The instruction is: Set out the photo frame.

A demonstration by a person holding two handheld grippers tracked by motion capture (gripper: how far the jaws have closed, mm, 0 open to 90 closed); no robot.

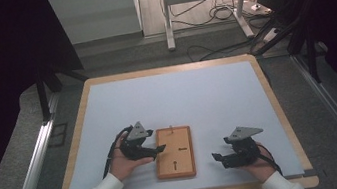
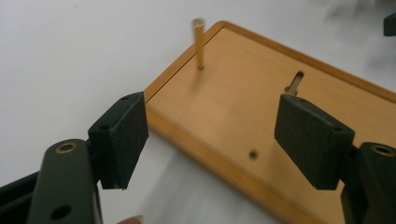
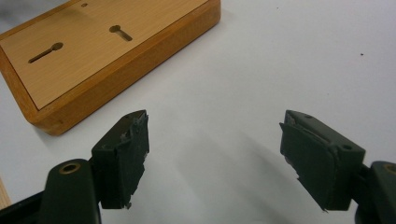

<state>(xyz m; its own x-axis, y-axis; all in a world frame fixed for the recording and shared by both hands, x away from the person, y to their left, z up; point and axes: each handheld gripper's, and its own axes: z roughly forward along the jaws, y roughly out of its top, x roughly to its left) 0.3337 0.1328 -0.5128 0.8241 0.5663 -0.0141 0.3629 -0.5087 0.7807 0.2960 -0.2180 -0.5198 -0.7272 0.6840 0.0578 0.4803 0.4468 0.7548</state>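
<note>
Wooden board [image 1: 173, 153] sits between both grippers, peg [image 2: 199, 44] upright.
Left gripper [image 1: 158, 149], spread and empty, is nearer; right gripper [image 1: 218, 158] waits spread.

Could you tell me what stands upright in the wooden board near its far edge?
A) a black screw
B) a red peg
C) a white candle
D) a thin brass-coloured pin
D: a thin brass-coloured pin rises from a hole in the wooden board, seen past the open left gripper.
</note>
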